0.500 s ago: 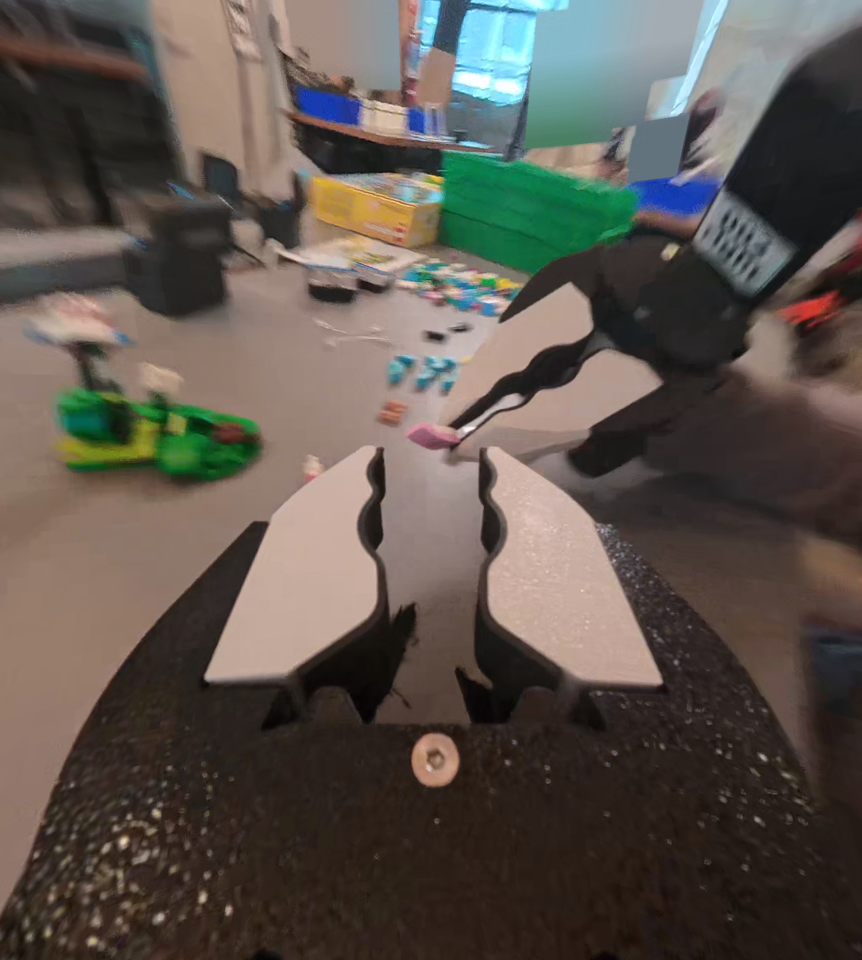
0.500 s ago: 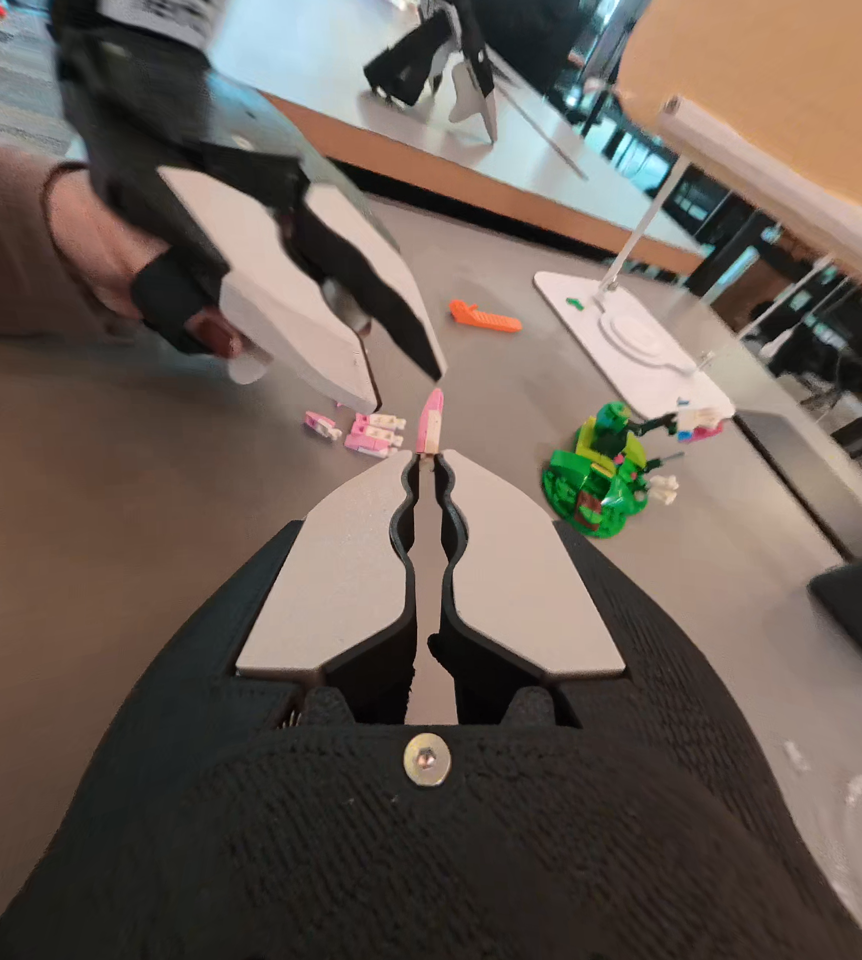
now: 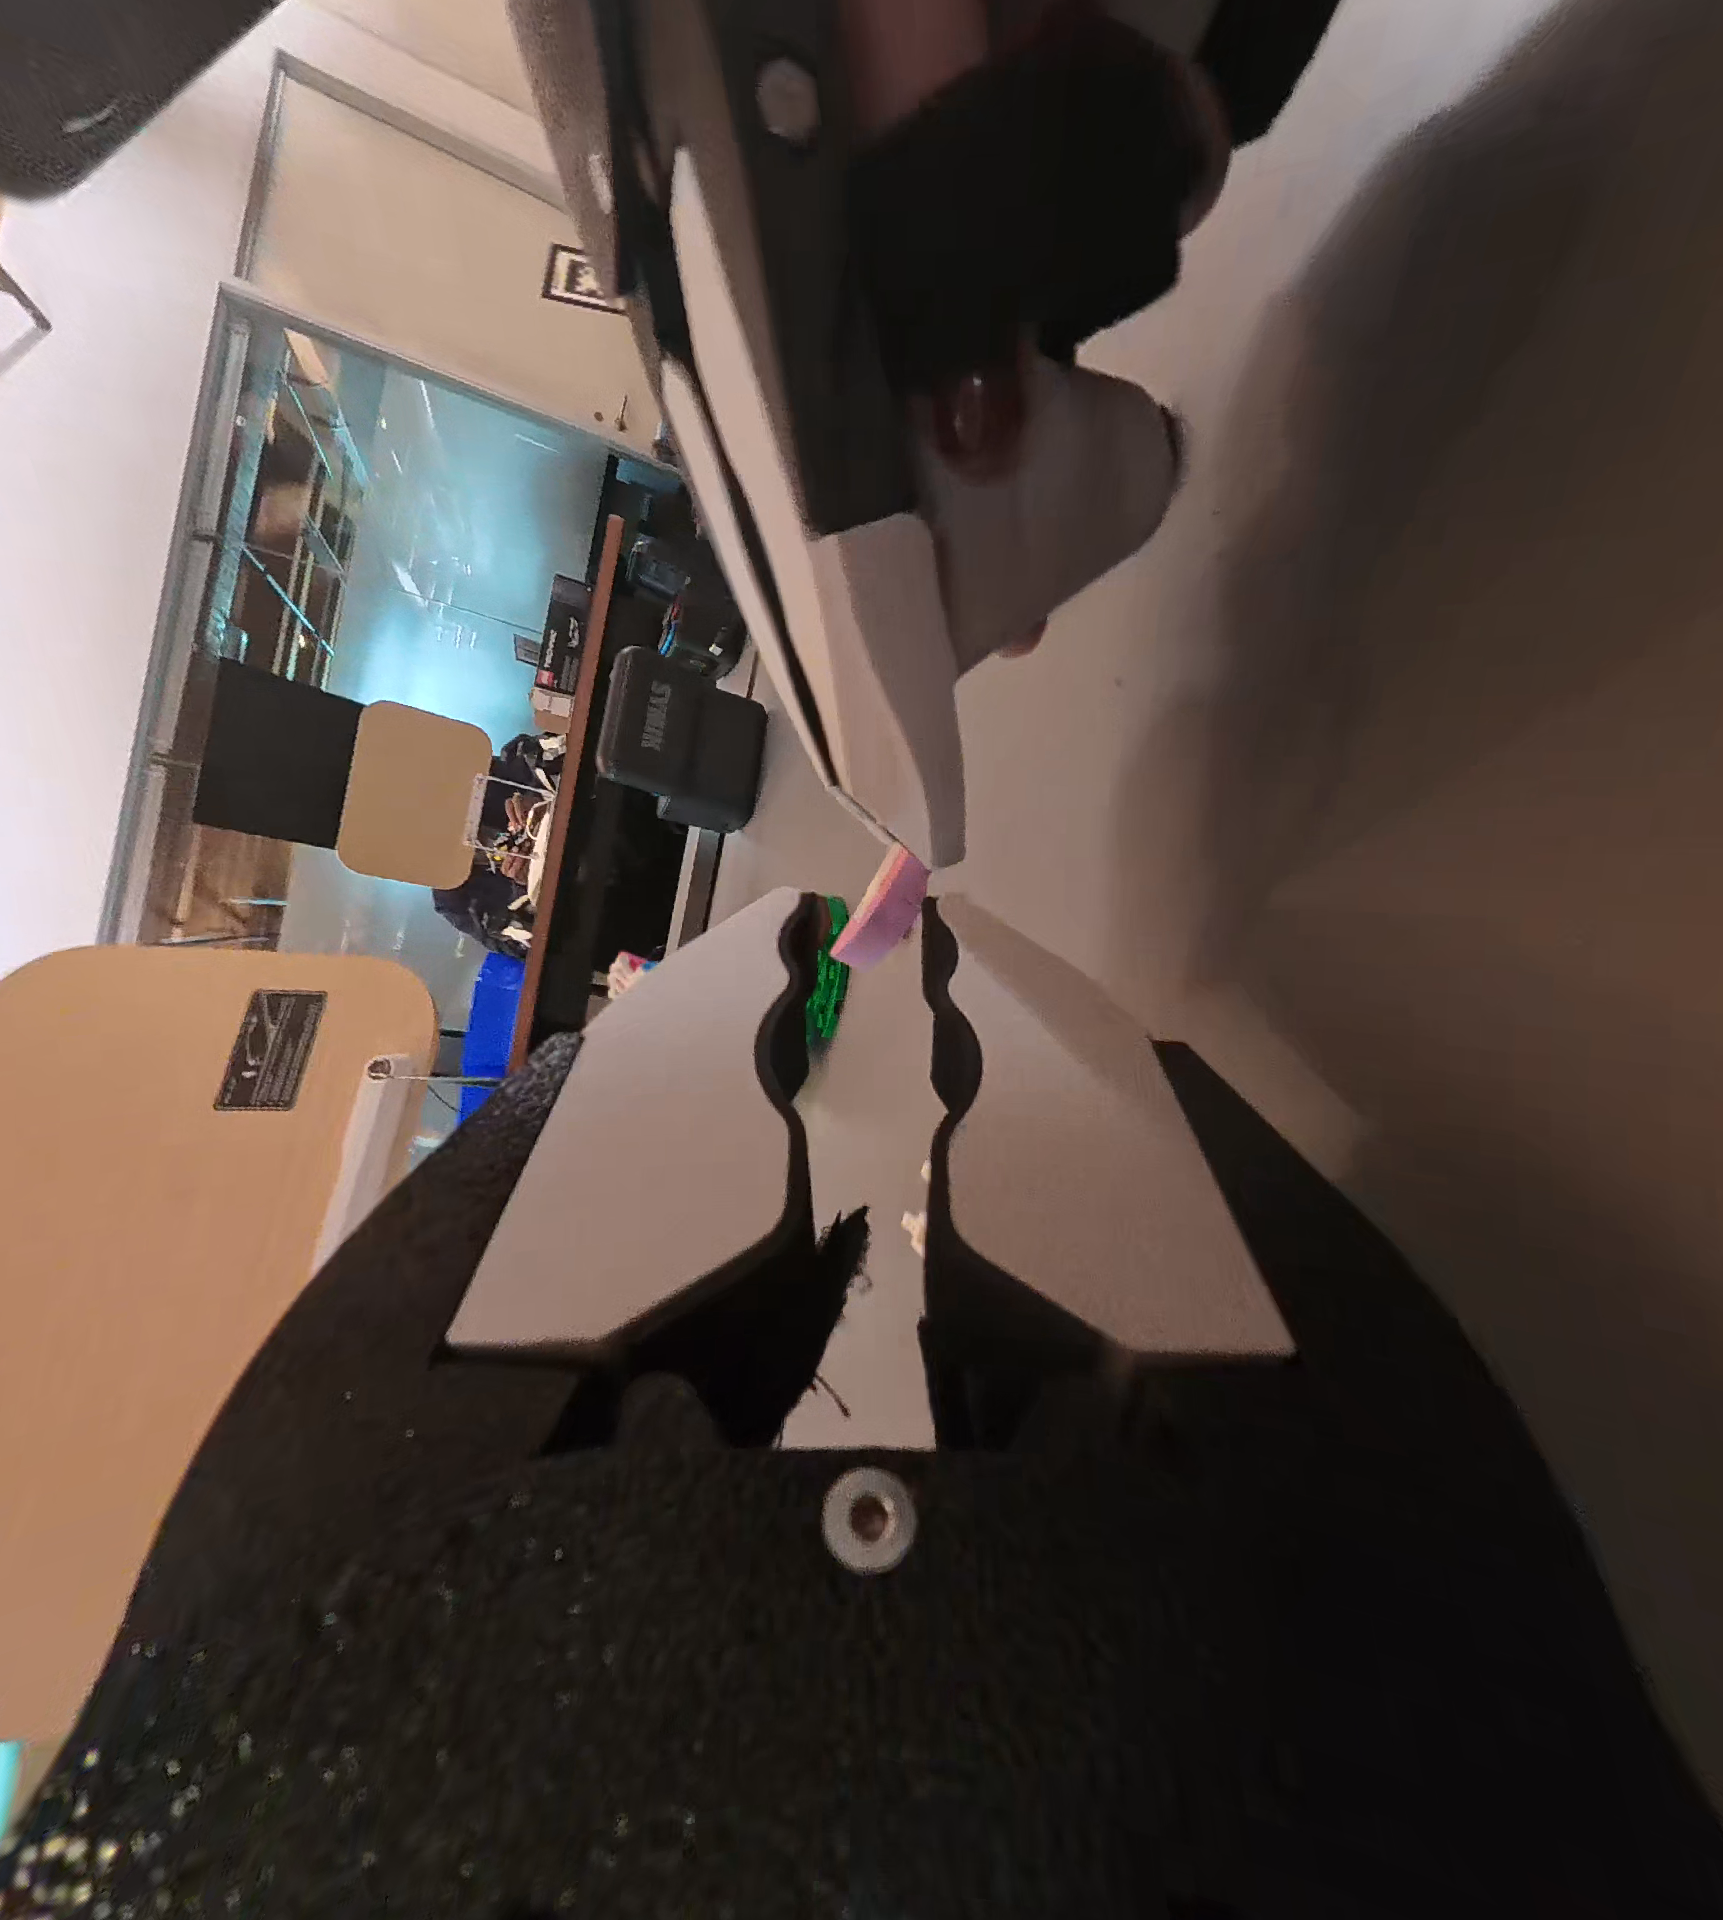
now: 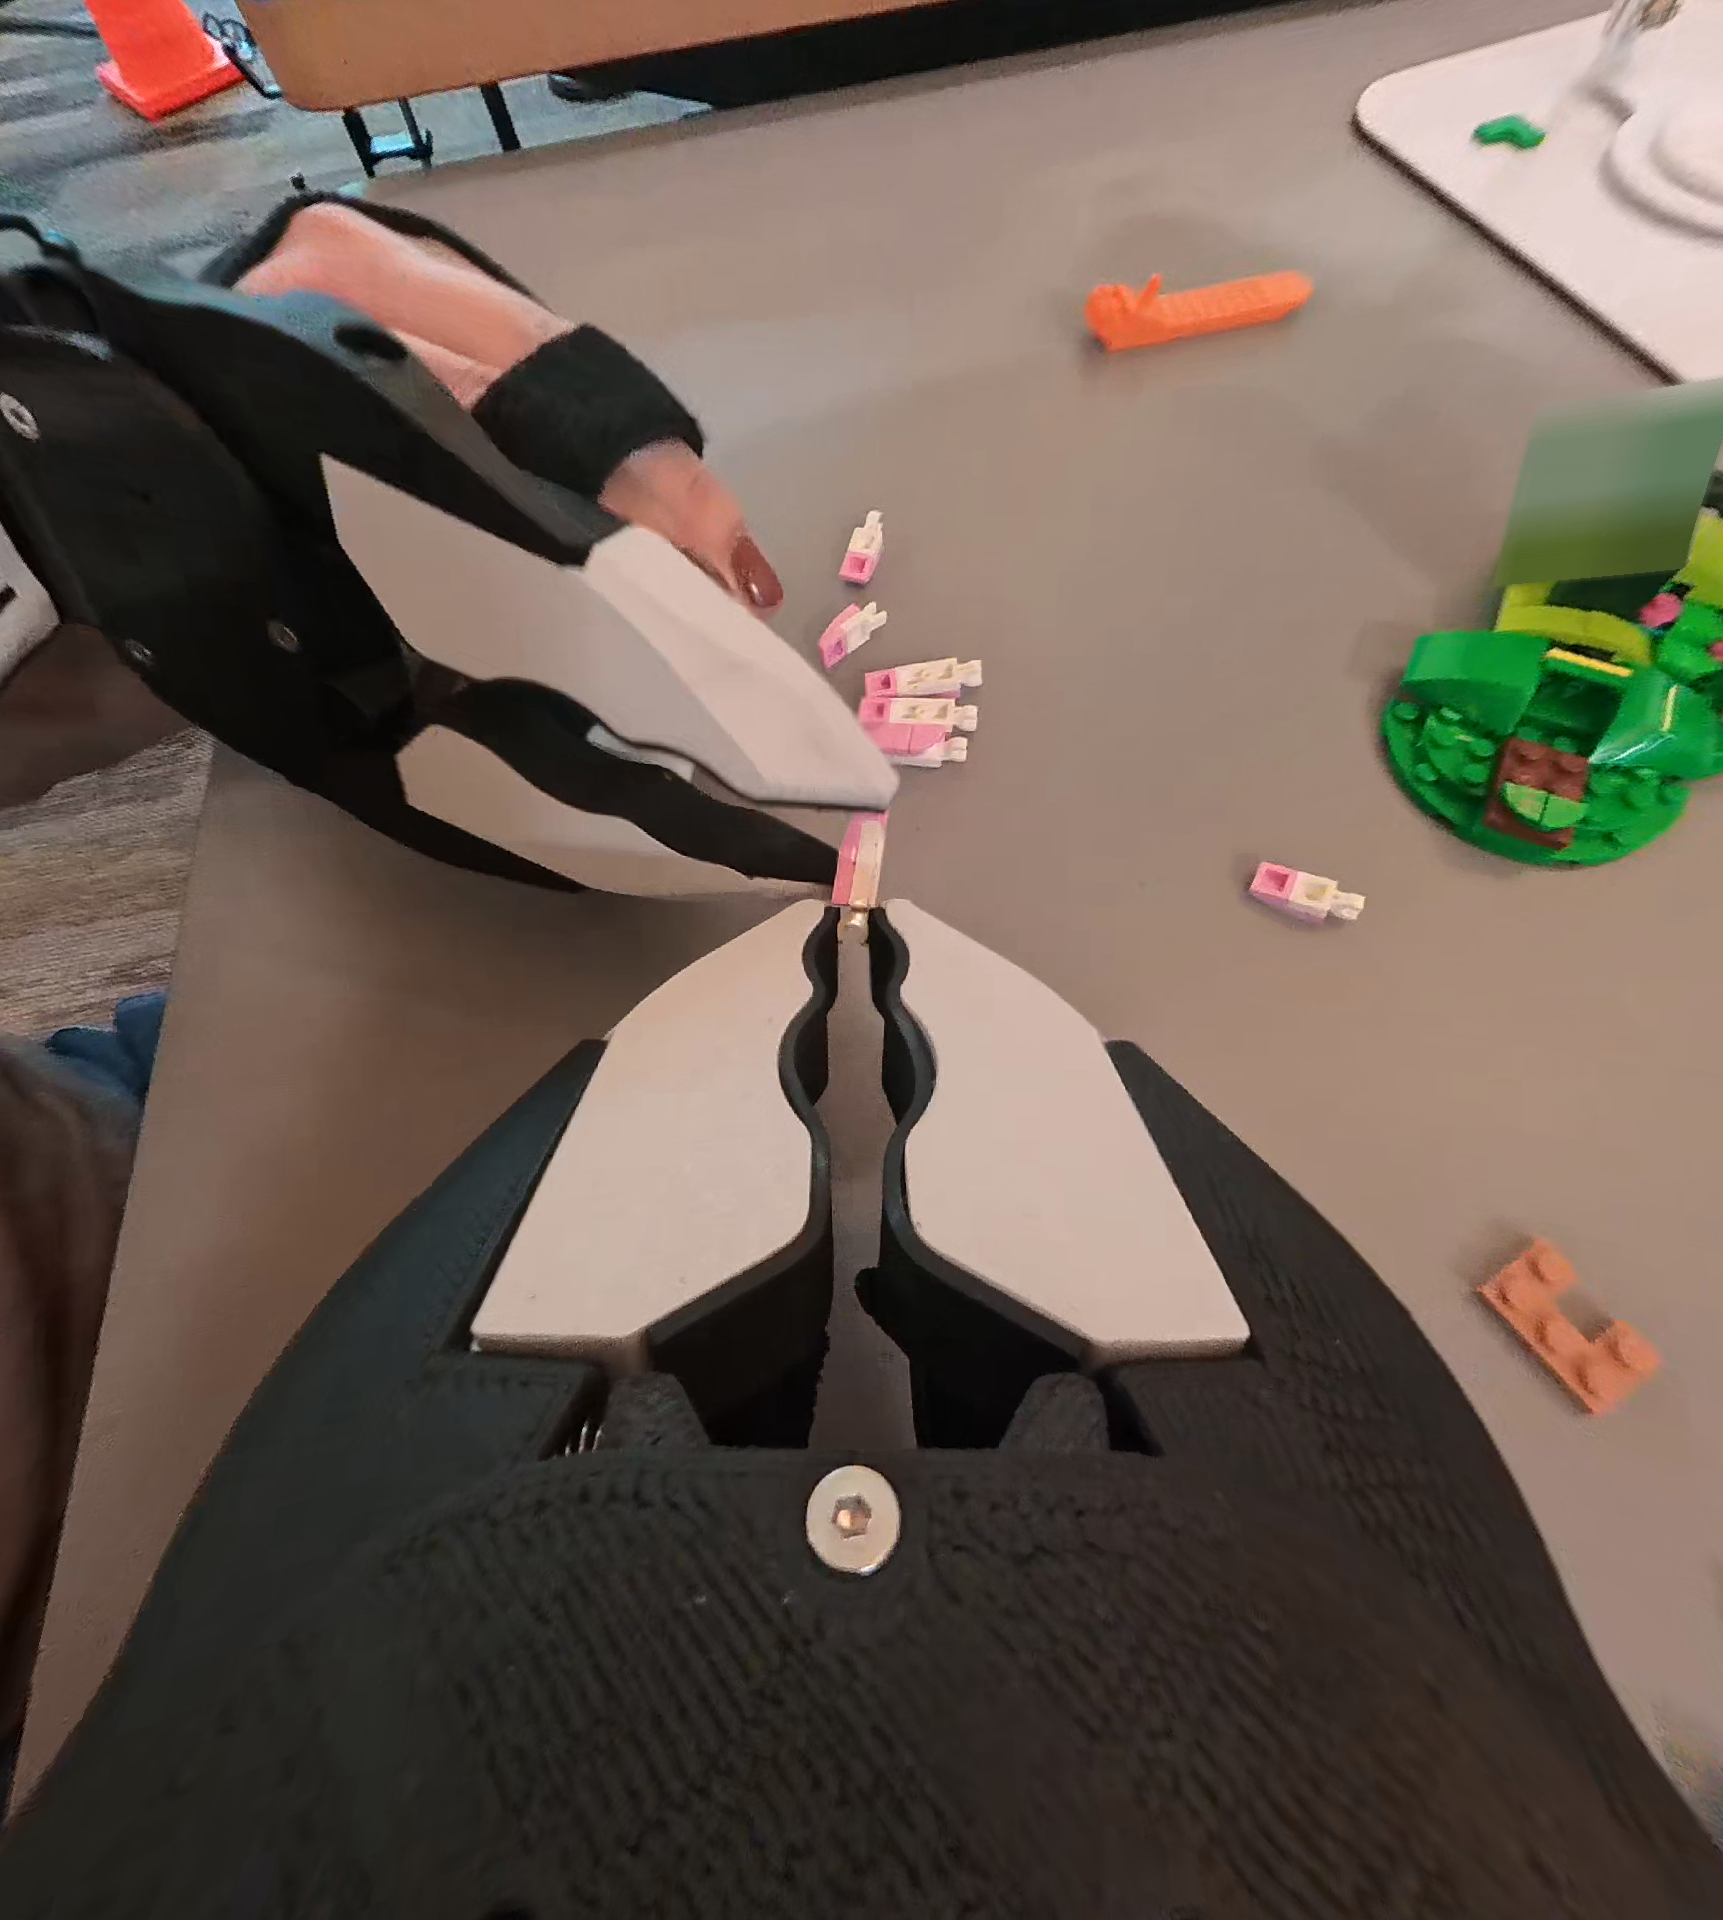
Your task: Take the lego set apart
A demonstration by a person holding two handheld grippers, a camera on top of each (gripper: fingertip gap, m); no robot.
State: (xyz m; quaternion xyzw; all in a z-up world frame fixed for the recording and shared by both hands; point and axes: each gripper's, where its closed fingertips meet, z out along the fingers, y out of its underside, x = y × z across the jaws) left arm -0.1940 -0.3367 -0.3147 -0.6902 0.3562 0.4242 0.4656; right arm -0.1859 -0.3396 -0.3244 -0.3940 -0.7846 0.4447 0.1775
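A: Nearest first. What is the right gripper (image 4: 855,914) doing?

B: Its jaws are narrowed onto the white end of a small pink-and-white piece (image 4: 863,860), held up off the table (image 4: 1200,1091). I judge the pinch at the tip leaves the pink half free for the other tool.

A: And the left gripper (image 4: 862,831)?

B: It comes in from the left with its fingertips on either side of the pink half. They stand a little apart. In the left wrist view the piece (image 3: 883,914) sits at the mouth of the gap, so I cannot tell if they grip yet. It looks set to pull the 2 halves apart.

A: Where is the rest of the set?

B: Just beyond the tips lie about 5 loose pink-and-white bits (image 4: 914,696) in a rough row, probably laid there to keep finished parts together. 1 more bit (image 4: 1304,891) lies to the right, and a brown plate (image 4: 1569,1325) nearer the camera. The green base (image 4: 1553,748) stands well apart on the right, partly built.

A: Any containers?

B: None holds parts. Farthest off are an orange separator tool (image 4: 1195,309) and a white board (image 4: 1522,197) with 1 green bit (image 4: 1506,130) on it.
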